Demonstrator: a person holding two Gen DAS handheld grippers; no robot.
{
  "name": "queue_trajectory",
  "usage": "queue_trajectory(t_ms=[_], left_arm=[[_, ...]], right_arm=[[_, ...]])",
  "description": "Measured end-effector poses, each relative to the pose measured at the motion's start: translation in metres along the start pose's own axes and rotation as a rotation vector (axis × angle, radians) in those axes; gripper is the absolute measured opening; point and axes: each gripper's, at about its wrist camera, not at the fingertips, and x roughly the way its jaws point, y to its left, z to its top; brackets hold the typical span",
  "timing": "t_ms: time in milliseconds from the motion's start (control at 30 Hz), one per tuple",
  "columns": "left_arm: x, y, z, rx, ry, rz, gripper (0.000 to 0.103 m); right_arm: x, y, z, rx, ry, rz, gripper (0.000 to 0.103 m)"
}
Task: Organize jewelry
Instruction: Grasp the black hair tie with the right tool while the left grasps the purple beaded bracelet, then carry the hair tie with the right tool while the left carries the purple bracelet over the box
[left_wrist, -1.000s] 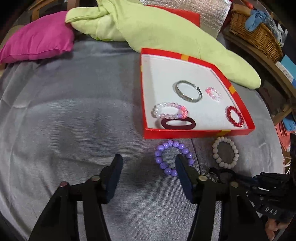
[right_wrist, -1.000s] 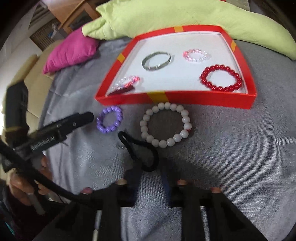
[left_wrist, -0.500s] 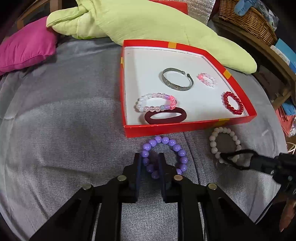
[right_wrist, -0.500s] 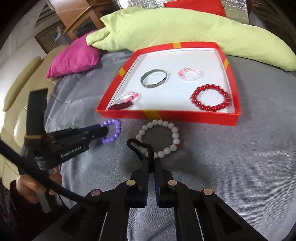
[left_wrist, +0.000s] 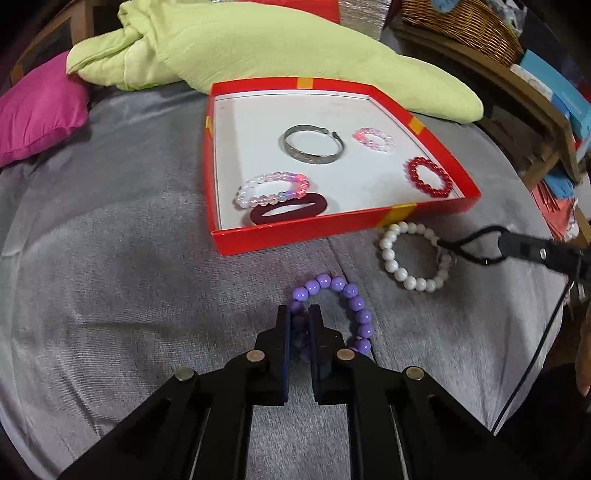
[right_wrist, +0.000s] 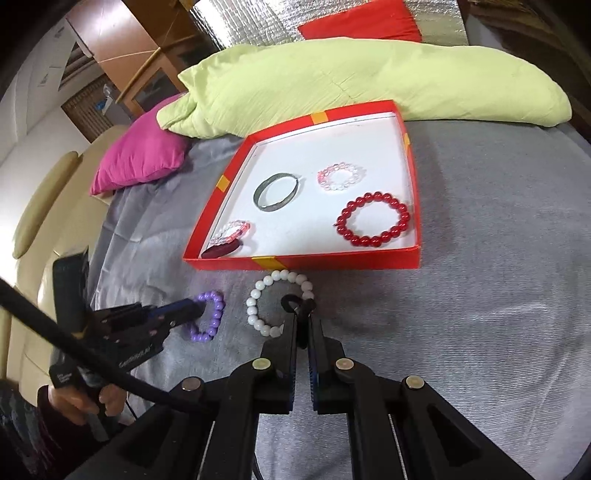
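Five pieces lie in the red box (left_wrist: 391, 216); my left gripper (left_wrist: 299, 317) clamps the purple bracelet (left_wrist: 347, 299), my right gripper (right_wrist: 302, 325) pinches the black hair tie (right_wrist: 295, 304), white bracelet (left_wrist: 402, 273) remains at lower right.

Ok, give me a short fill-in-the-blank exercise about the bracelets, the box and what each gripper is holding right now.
1. The left gripper is shut on the ____ bead bracelet.
2. The right gripper pinches a black ____.
3. The white bead bracelet lies ____ the red box.
4. The red bead bracelet lies ____ the box.

Missing words: purple; hair tie; outside; inside
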Motion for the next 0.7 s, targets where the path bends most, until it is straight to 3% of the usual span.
queue_trajectory(t_ms=[700], left_arm=[[-0.046, -0.001, 0.002, 0.016, -0.116, -0.073, 0.010]], right_arm=[[-0.026, -0.012, 0.008, 0.055, -0.115, 0.054, 0.006]])
